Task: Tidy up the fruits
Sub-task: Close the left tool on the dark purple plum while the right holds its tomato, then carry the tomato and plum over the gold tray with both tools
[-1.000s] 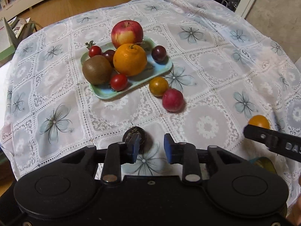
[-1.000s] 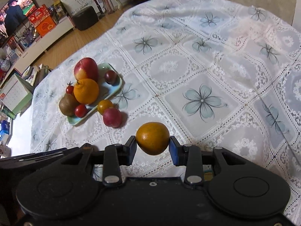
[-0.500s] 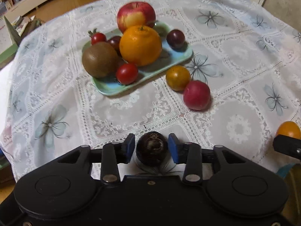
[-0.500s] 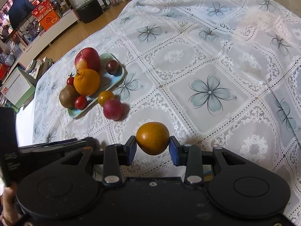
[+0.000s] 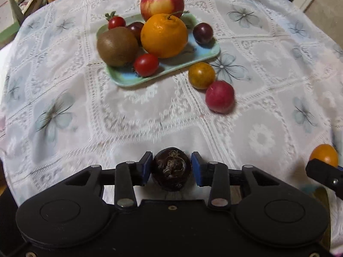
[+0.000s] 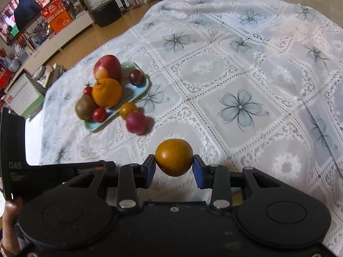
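My left gripper (image 5: 171, 168) is shut on a dark, wrinkled round fruit (image 5: 171, 172), held above the tablecloth short of the tray. My right gripper (image 6: 174, 169) is shut on a small orange fruit (image 6: 174, 157), which also shows at the right edge of the left wrist view. The pale green tray (image 5: 205, 51) holds an apple (image 5: 162, 1), a large orange (image 5: 164, 35), a kiwi (image 5: 117, 46), two red tomatoes (image 5: 146, 64) and two dark plums (image 5: 203, 33). A yellow-orange tomato (image 5: 201, 75) and a red plum (image 5: 219, 96) lie on the cloth beside the tray.
A white lace tablecloth (image 6: 240, 107) with blue flowers covers the round table. Its edge drops off at the left, where a desk calendar (image 6: 23, 98) and shelves stand. A hand (image 6: 8, 212) holds the left gripper's handle.
One second ago my left gripper stood open beside the dark fruit; it has closed on it and moved toward the tray. The right gripper has kept its orange fruit.
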`<state>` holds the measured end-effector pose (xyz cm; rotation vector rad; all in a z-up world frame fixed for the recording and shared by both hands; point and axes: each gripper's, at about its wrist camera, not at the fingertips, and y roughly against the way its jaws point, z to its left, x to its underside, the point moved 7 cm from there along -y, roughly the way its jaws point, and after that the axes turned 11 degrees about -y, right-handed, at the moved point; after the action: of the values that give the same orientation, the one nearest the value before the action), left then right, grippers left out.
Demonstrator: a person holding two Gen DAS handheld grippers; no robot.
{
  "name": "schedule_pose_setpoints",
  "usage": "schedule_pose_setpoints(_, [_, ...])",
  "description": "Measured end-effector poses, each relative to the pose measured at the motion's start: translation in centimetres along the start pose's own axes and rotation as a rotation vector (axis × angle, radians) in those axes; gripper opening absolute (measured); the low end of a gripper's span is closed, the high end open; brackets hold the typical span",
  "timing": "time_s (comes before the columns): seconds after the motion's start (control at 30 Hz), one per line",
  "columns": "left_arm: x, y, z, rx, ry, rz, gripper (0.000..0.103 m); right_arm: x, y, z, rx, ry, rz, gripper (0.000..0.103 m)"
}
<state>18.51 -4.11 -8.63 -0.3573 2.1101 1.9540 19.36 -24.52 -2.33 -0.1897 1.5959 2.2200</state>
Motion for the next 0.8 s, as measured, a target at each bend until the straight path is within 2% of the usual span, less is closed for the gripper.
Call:
schedule_pose_setpoints(0.1, [1.6,2.8,-1.1,-0.007,-0.028,-0.023,0.047,1.4,2.3,-0.3,0.009,-0.001,0.006,0.038])
schedule_pose_setpoints(0.2, [3.5,5.2,-2.6,0.026,-0.038,-0.026,0.047,3.1,4.4,-0.7,0.102,0.014,-0.002,0.038])
schedule_pose_setpoints(0.27, [5.0,6.6,-3.5,0.043,-0.034,-0.025,0.047,4.1,5.9,-1.1,0.159,0.005,-0.04,0.038])
schedule_pose_setpoints(0.37, [7.4,8.1,-4.8,0.055,-0.04,-0.021,0.047,6.2,7.7,-1.8,0.172,-0.046,-0.076,0.038])
schedule_pose_setpoints(0.43, [9.1,8.8,-5.6,0.062,-0.046,-0.017,0.047,8.2,8.2,-2.4,0.14,-0.097,-0.066,0.038])
schedule_pose_setpoints(0.53, [11.6,9.4,-6.2,0.072,-0.039,-0.001,0.047,11.4,7.7,-2.5,0.121,-0.08,-0.007,0.038])
schedule_pose_setpoints(0.7, [15.2,9.8,-7.5,0.091,-0.045,0.028,0.047,13.1,7.9,-4.2,0.27,-0.065,-0.039,0.038])
schedule_pose_setpoints(0.8, [16.7,9.6,-8.2,0.095,-0.06,0.046,0.047,13.0,9.4,-5.2,0.278,-0.067,-0.076,0.038])
